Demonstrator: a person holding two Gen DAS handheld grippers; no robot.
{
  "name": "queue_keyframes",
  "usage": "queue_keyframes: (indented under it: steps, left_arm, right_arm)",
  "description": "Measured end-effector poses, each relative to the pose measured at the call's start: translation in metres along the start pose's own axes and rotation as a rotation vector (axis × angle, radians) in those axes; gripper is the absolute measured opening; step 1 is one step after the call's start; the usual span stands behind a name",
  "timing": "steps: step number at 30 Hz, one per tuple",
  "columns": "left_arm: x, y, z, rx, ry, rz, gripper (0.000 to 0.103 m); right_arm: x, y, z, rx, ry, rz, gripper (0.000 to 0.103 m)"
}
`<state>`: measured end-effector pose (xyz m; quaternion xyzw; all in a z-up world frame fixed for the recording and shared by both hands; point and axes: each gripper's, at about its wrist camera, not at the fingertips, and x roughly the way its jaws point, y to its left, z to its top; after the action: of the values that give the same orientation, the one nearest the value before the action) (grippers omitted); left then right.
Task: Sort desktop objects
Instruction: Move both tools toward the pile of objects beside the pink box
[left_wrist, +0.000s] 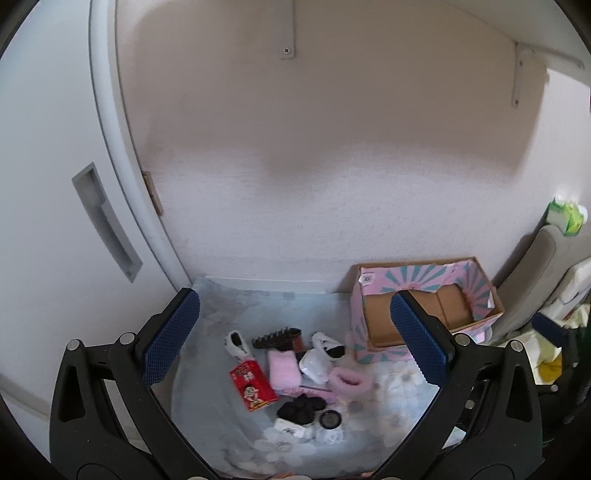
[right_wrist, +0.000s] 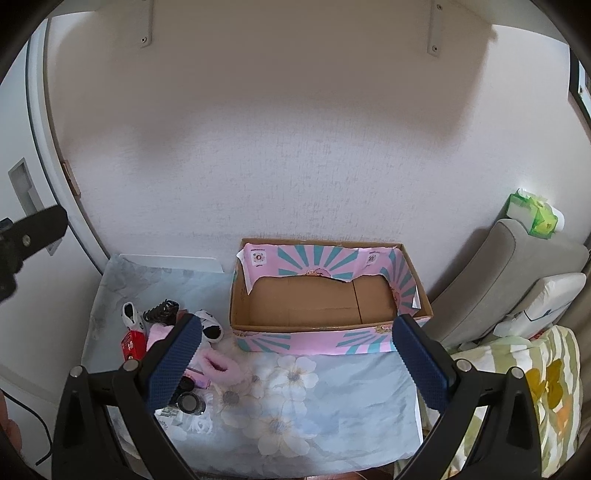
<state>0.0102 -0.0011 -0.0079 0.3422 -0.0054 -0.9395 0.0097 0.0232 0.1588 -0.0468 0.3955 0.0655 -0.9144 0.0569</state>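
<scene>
With both the left gripper (left_wrist: 295, 343) and the right gripper (right_wrist: 297, 354) spread wide and empty above the flowered cloth (right_wrist: 332, 398), the heaped small items—red carton (left_wrist: 253, 384), pink fluffy sock (left_wrist: 282, 371)—left of the empty pink-and-teal cardboard box (right_wrist: 325, 306) lie so tightly that a pinch may snag neighbours.

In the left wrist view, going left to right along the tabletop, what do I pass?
Red snack box → folded pink sock → fluffy pink cuff → open pink cardboard box. Both sets of jaws are open and empty.
</scene>
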Motion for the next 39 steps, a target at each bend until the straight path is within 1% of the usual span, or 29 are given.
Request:
queue_keyframes:
  steps: [6,8,11,14,16,18,19,20,23,24,26,28,29,32,33,36,39]
  left_arm:
    - [-0.001,-0.006,-0.002,0.025,-0.001,0.008,0.103]
    - [-0.003,-0.007,-0.002,0.033,-0.005,0.012,0.103]
    - [-0.004,-0.007,-0.003,0.033,-0.004,0.007,0.103]
    - [-0.003,-0.003,-0.005,0.018,0.006,-0.019,0.103]
    - [0.000,0.003,-0.005,-0.008,0.023,-0.065,0.103]
    - [0.001,0.014,-0.006,-0.032,0.018,-0.081,0.103]
    - [0.000,0.019,-0.006,-0.039,0.004,-0.067,0.103]
    - [-0.002,0.027,-0.006,-0.045,-0.015,-0.035,0.103]
    - [-0.003,0.053,-0.010,-0.052,-0.059,0.100,0.103]
    - [0.001,0.059,-0.011,-0.055,-0.054,0.120,0.103]
    - [0.011,0.075,-0.020,-0.075,-0.021,0.123,0.103]
    - [0.028,0.090,-0.035,-0.108,0.048,0.097,0.103]
    - [0.040,0.096,-0.047,-0.120,0.099,0.089,0.103]
    - [0.063,0.101,-0.080,-0.124,0.208,0.056,0.103]
    - [0.068,0.100,-0.090,-0.120,0.229,0.045,0.103]
    - [0.079,0.088,-0.124,-0.091,0.265,0.012,0.102]
    - [0.088,0.069,-0.150,-0.059,0.244,-0.020,0.102]
  right_arm:
    - [-0.001,-0.001,-0.003,-0.007,0.016,0.017,0.103]
    - [-0.001,-0.004,-0.004,0.003,0.019,0.054,0.103]
    - [-0.004,-0.011,-0.006,0.045,0.005,0.136,0.103]
    - [-0.005,-0.013,-0.005,0.058,0.002,0.155,0.103]
    - [-0.005,-0.013,-0.005,0.055,0.004,0.154,0.103]
    - [-0.003,-0.014,-0.005,0.049,0.009,0.156,0.103]
    - [-0.001,-0.015,-0.006,0.045,0.011,0.162,0.103]
    - [0.000,-0.016,-0.007,0.042,0.011,0.162,0.103]
    - [0.007,-0.017,-0.013,0.016,0.010,0.161,0.103]
    - [0.012,-0.017,-0.016,0.009,0.019,0.159,0.103]
    - [0.020,-0.015,-0.022,0.003,0.039,0.170,0.103]
    - [0.032,-0.013,-0.031,-0.005,0.062,0.196,0.103]
    - [0.039,-0.010,-0.037,-0.017,0.080,0.215,0.103]
    - [0.059,0.000,-0.051,-0.054,0.132,0.236,0.103]
    - [0.063,0.002,-0.055,-0.062,0.142,0.241,0.103]
    - [0.082,0.010,-0.070,-0.106,0.175,0.261,0.103]
    - [0.098,0.016,-0.079,-0.146,0.192,0.283,0.103]
